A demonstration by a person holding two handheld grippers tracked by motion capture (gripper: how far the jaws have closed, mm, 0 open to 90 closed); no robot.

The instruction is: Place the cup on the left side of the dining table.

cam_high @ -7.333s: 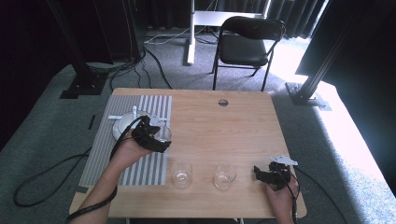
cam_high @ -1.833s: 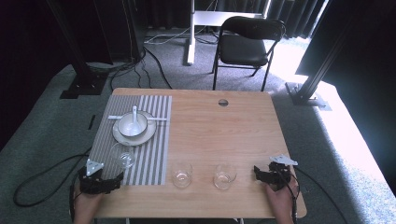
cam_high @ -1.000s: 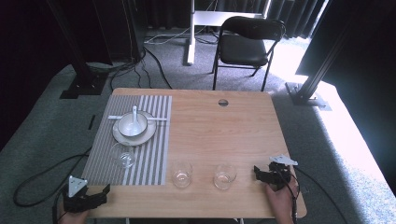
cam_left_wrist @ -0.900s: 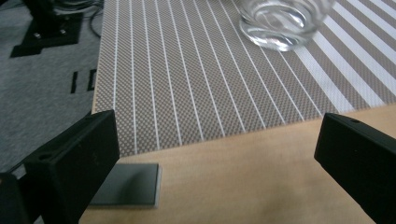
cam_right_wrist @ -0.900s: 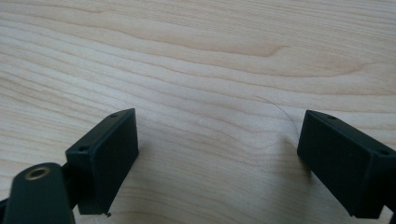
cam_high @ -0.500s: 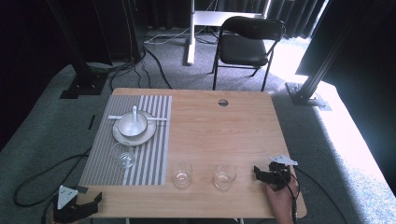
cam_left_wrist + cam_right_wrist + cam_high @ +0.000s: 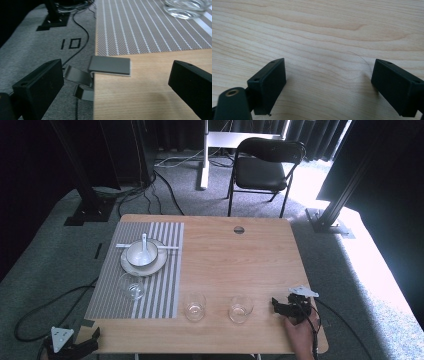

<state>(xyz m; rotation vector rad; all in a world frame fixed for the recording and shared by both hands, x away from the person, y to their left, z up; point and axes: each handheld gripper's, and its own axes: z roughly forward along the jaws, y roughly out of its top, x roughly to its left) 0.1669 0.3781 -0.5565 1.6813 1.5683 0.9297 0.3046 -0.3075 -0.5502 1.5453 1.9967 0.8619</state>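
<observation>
I see the wooden table (image 7: pixel 235 265) carrying a striped mat (image 7: pixel 150 285) on its left part, where a plate (image 7: pixel 131 266) holds a bowl (image 7: pixel 140 254) with a spoon (image 7: pixel 145 242) in it and one glass (image 7: pixel 131 286) stands just in front of the plate. Two more glasses (image 7: pixel 195 306) stand on bare wood near the front edge. My left gripper (image 7: pixel 82 349) hangs off the table's front left corner, jaws wide apart around nothing, the mat's near corner and a grey metal clamp (image 7: pixel 110 65) ahead of them; my right gripper (image 7: pixel 280 307) rests at the front right with jaws spread over bare wood, just right of the nearest glass.
</observation>
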